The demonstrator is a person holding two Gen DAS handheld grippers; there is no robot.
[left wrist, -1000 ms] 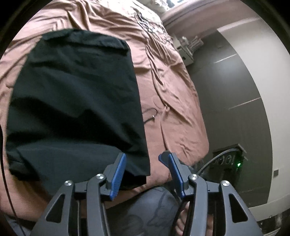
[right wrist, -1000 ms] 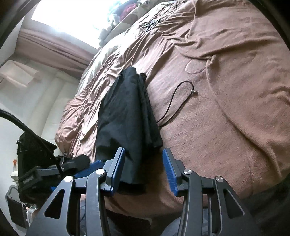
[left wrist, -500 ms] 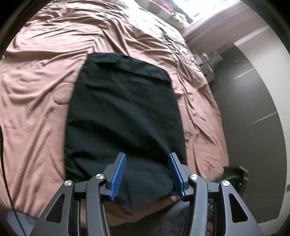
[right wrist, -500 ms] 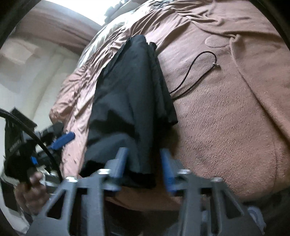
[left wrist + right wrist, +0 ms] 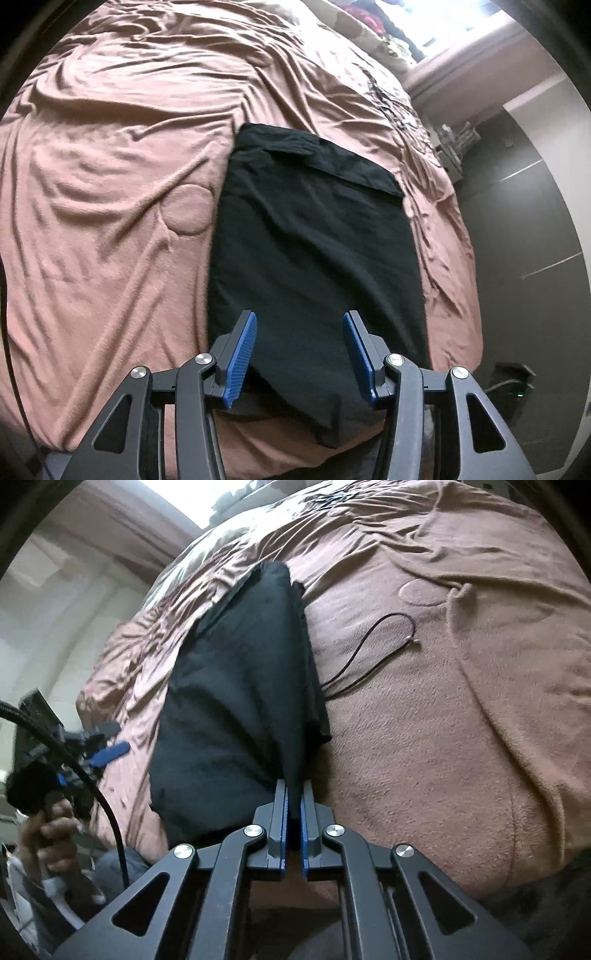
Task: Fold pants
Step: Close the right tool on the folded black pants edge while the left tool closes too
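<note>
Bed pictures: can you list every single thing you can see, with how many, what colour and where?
pants: one, black, folded flat near the bed's near edge
bedspread: one, pinkish brown, wrinkled, covering the whole bed
cord: one, thin black, looped on the bedspread beside the pants
window: one, bright white, beyond the far end of the bed
wall panels: dark grey, beside the bed in the left wrist view
green light: one, small, low on a dark box by the bed
left gripper: one, black with blue pads, open above the pants' near end
right gripper: one, black with blue pads, shut on the pants' near edge
hand: one, holding the left gripper's handle
</note>
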